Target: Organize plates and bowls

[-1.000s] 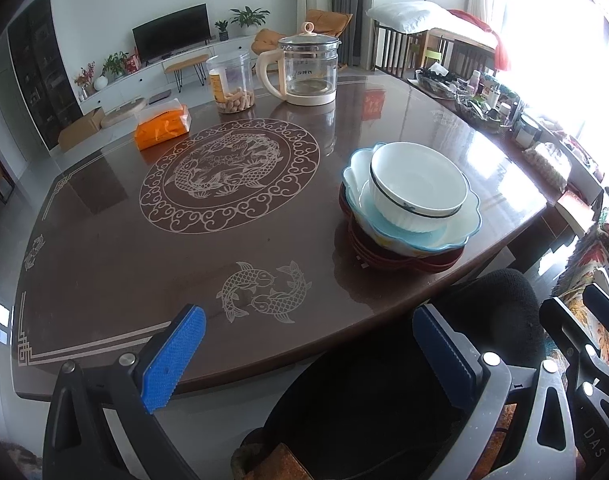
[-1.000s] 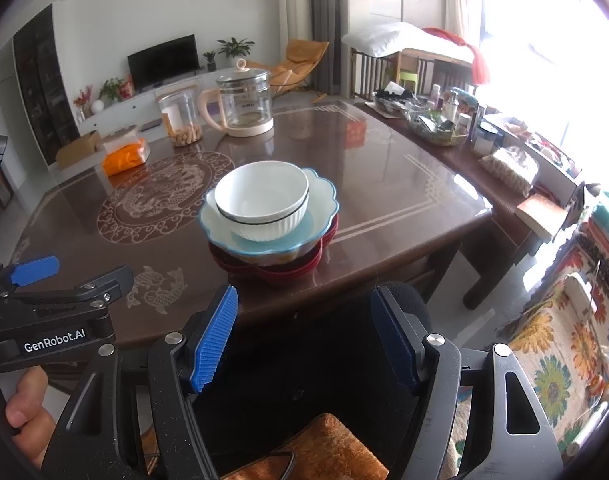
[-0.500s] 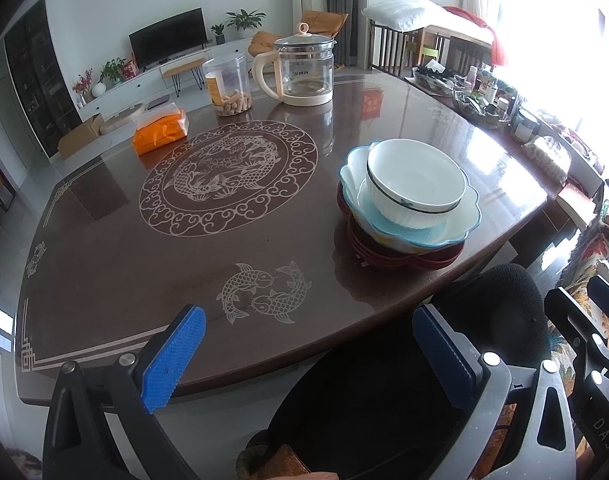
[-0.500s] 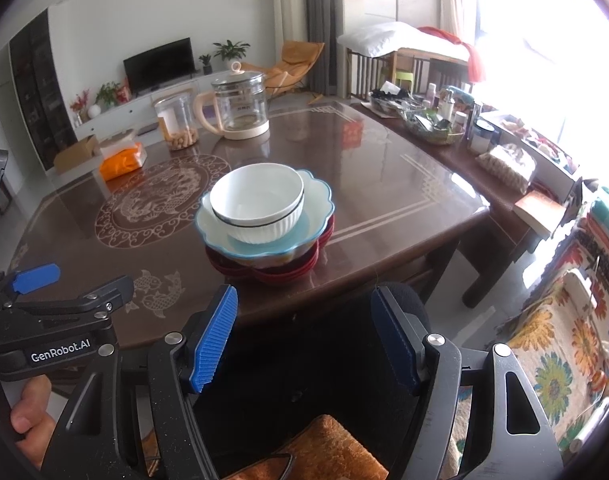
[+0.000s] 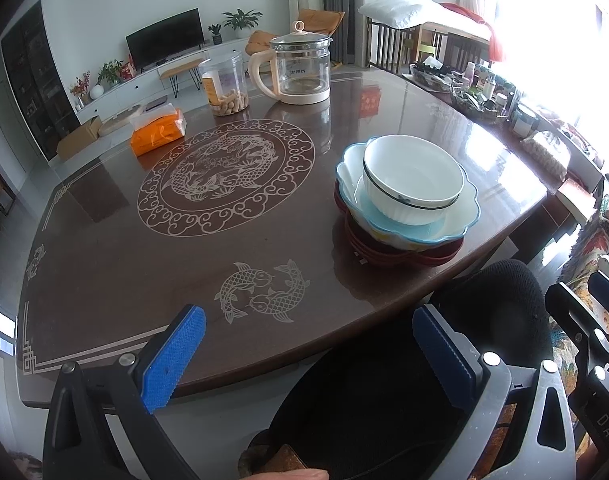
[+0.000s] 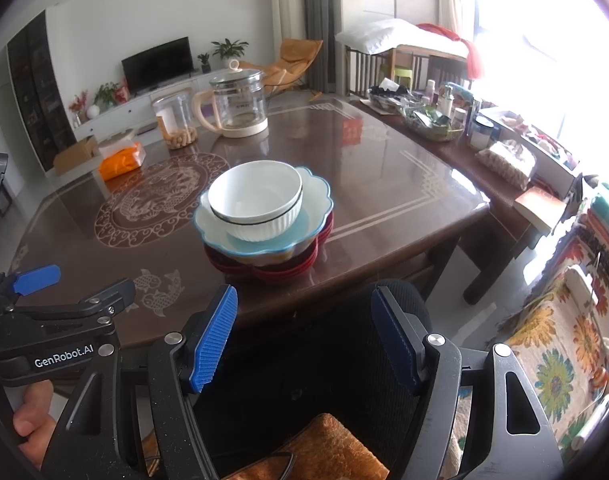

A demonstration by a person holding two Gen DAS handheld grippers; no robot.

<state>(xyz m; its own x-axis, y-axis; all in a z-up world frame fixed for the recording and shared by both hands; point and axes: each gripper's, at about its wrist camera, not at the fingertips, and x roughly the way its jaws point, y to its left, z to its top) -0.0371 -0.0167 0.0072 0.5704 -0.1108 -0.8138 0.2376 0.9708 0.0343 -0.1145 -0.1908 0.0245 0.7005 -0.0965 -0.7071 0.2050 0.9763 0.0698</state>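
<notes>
Far ahead of the fingers, a glass kettle (image 5: 300, 70), a jar (image 5: 224, 84) and an orange packet (image 5: 158, 132) stand on the table (image 5: 104, 248)

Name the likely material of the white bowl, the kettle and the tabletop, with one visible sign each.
White bowl: probably glazed ceramic; glossy, opaque, with ribbed sides and a dark rim line.
Kettle: clear glass body, see-through; cream handle and base look like plastic.
Tabletop: dark wood look under a glossy coat or glass sheet; it mirrors the kettle and window light.
</notes>
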